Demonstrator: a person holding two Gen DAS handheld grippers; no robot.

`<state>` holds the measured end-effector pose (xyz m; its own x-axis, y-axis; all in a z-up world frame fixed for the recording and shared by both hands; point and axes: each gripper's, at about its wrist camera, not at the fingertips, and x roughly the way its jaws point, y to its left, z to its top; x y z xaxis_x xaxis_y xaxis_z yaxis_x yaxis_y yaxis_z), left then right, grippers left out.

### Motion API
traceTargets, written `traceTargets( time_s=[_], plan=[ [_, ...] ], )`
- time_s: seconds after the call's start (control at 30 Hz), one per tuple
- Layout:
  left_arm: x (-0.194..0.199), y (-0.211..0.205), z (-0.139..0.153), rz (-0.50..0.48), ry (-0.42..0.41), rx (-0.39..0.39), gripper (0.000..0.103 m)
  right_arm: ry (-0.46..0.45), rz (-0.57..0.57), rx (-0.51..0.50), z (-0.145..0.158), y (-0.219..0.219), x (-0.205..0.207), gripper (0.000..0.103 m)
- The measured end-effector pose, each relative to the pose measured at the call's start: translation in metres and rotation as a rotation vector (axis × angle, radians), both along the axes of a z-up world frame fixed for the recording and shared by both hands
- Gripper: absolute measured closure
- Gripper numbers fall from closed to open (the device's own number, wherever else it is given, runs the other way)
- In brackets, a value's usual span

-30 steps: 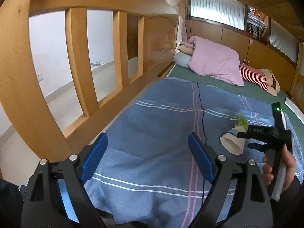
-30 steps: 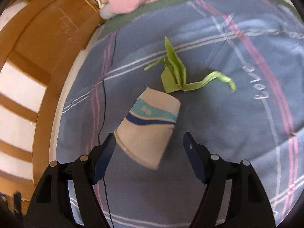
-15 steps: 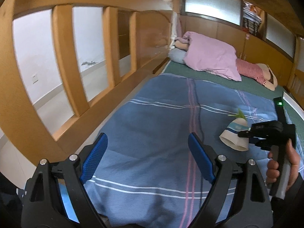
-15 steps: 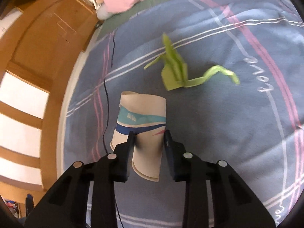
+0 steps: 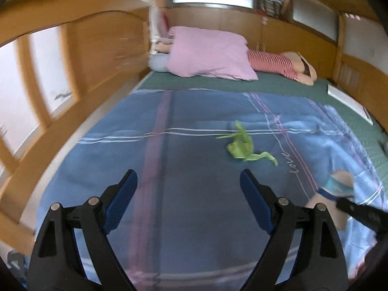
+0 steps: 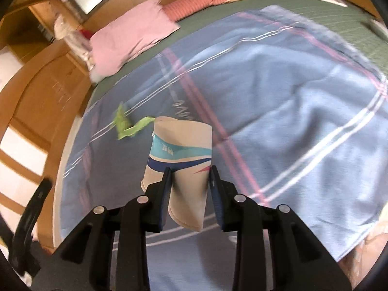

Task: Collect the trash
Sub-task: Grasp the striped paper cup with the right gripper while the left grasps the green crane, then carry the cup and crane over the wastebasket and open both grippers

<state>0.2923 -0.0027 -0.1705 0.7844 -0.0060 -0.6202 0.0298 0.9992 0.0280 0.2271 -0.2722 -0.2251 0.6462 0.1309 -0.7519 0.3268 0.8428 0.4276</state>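
Over on the bed (image 5: 194,194), the right tool (image 6: 190,179) has just closed and is pinching the paper cup (image 6: 180,165), so piece one looks grabbed and lifted. Left tool (image 5: 188,201) is spread wide with nothing in it. Green paper scrap (image 5: 241,148) is lying on the blue blanket (image 6: 291,101), not picked up yet. Blanket says "love"; cup print is too blurry to read.

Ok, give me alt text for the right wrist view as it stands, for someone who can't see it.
The right tongs are shut on a squashed paper cup with teal and navy bands, held above a blue plaid blanket. A crumpled green wrapper lies on the blanket beyond the cup, and a pink pillow sits at the far end.
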Motion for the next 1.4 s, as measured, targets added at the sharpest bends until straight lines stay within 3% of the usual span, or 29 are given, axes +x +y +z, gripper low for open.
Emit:
traceTargets(
  time_s=[0.13,0.3,0.53,0.6,0.67,0.7,1.0,1.17,1.4],
  plan=[
    [0.048,-0.05,-0.022,-0.037,0.029,0.016,0.017,-0.017,-0.001,0.0,-0.003,-0.011,-0.005,0.071],
    [0.092,-0.087,-0.046,-0.014,0.018,0.073,0.017,-0.032,0.017,0.02,-0.006,-0.022,-0.004,0.07],
    [0.139,-0.105,-0.078,0.03,0.085,0.104,0.02,-0.043,0.048,0.046,-0.005,-0.025,-0.004,0.069],
    [0.146,-0.104,-0.086,0.034,0.121,0.102,0.054,-0.042,0.051,0.057,-0.006,-0.027,-0.004,0.069],
    [0.154,-0.102,-0.097,0.031,0.185,0.084,0.08,-0.046,0.05,0.07,-0.006,-0.029,-0.004,0.069],
    [0.155,-0.1,-0.1,0.036,0.189,0.081,0.08,-0.048,0.048,0.076,-0.006,-0.029,-0.004,0.069],
    [0.128,-0.085,-0.072,0.047,0.135,0.018,0.083,-0.031,0.083,0.077,-0.005,-0.016,0.003,0.069],
    [0.071,-0.066,-0.027,0.064,0.073,0.0,0.083,-0.108,0.113,-0.002,0.014,-0.002,-0.015,0.069],
    [-0.032,-0.05,0.039,0.048,-0.017,0.023,0.083,-0.208,0.062,-0.109,0.066,0.003,-0.072,0.069]
  ],
)
